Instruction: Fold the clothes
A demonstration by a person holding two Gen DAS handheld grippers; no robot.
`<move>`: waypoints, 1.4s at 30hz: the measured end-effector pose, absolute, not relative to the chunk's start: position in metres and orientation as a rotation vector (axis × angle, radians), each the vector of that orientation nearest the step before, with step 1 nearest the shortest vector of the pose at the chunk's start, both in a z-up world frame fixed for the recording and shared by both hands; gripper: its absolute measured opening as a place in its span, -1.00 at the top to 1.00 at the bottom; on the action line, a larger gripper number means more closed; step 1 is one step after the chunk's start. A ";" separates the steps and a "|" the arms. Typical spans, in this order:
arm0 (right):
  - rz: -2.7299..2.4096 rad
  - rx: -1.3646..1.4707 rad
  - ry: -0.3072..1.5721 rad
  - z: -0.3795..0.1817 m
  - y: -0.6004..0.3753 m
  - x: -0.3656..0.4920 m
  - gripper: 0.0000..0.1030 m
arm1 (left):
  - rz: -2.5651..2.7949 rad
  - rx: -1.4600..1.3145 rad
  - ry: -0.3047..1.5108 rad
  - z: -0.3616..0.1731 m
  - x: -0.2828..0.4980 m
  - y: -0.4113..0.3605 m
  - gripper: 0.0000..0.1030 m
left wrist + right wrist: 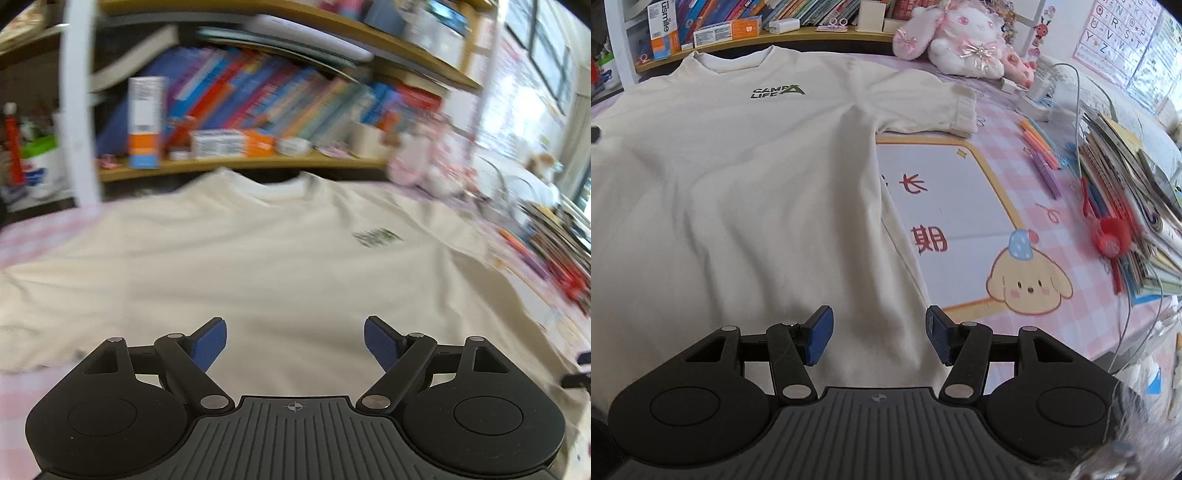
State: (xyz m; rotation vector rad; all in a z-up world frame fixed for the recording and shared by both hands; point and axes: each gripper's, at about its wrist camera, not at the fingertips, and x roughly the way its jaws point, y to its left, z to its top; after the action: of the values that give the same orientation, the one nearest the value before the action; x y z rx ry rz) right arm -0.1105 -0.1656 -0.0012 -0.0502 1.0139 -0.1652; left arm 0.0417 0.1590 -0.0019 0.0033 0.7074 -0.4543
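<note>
Two grippers, left gripper [294, 341] and right gripper [879, 334], both spread wide, empty, above cream T-shirt [738, 177] lying flat on pink desk mat [1015, 155]. Left view motion-blurred; chest logo [376, 237] unreadable there; shirt hem cut off.

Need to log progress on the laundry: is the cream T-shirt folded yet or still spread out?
Spread out. The cream T-shirt lies flat, front up, collar and logo showing, its sleeve extended sideways on the pink checked cloth. No fold visible.
</note>
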 end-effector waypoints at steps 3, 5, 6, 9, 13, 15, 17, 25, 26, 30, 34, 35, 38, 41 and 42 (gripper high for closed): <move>-0.165 -0.044 1.014 -0.004 -0.166 -0.112 -0.04 | -0.475 0.024 0.724 -0.007 0.037 0.150 -0.63; -0.161 -0.043 1.016 -0.006 -0.165 -0.111 -0.04 | -0.490 0.037 0.735 -0.011 0.034 0.144 -0.63; -0.159 -0.042 1.017 -0.007 -0.164 -0.110 -0.04 | -0.497 0.044 0.740 -0.013 0.032 0.141 -0.63; -0.156 -0.040 1.021 -0.010 -0.164 -0.110 -0.04 | -0.518 0.064 0.756 -0.018 0.027 0.132 -0.63; -0.146 -0.045 1.027 -0.012 -0.162 -0.108 -0.04 | -0.510 0.067 0.774 -0.022 0.026 0.133 -0.63; -0.142 -0.046 1.028 -0.012 -0.162 -0.107 -0.04 | -0.504 0.069 0.781 -0.024 0.026 0.134 -0.63; -0.141 -0.045 1.027 -0.012 -0.162 -0.106 -0.04 | -0.500 0.075 0.788 -0.027 0.025 0.135 -0.63; -0.137 -0.042 1.029 -0.013 -0.163 -0.107 -0.04 | -0.482 0.097 0.808 -0.035 0.021 0.139 -0.63; -0.137 -0.039 1.028 -0.014 -0.163 -0.108 -0.04 | -0.480 0.096 0.808 -0.035 0.021 0.140 -0.63; -0.136 -0.032 1.034 -0.013 -0.164 -0.109 -0.04 | -0.462 0.094 0.809 -0.034 0.018 0.144 -0.63; -0.135 -0.020 1.035 -0.007 -0.167 -0.113 -0.04 | -0.437 0.081 0.799 -0.027 0.009 0.159 -0.63; -0.136 -0.011 1.034 -0.006 -0.168 -0.114 -0.04 | -0.428 0.077 0.798 -0.024 0.006 0.164 -0.63; -0.142 0.009 1.033 -0.002 -0.172 -0.118 -0.04 | -0.377 0.064 0.792 -0.018 -0.004 0.180 -0.63; -0.136 0.009 1.039 -0.003 -0.171 -0.120 -0.04 | -0.319 0.038 0.785 -0.014 -0.014 0.196 -0.66; -0.134 0.008 1.041 -0.003 -0.171 -0.120 -0.04 | -0.298 0.035 0.781 -0.013 -0.018 0.201 -0.69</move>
State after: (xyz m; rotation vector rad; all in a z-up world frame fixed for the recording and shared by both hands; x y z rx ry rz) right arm -0.1204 -0.1707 -0.0033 0.0084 1.0412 -0.1340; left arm -0.0181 0.2014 -0.0126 0.0351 0.7809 -0.2981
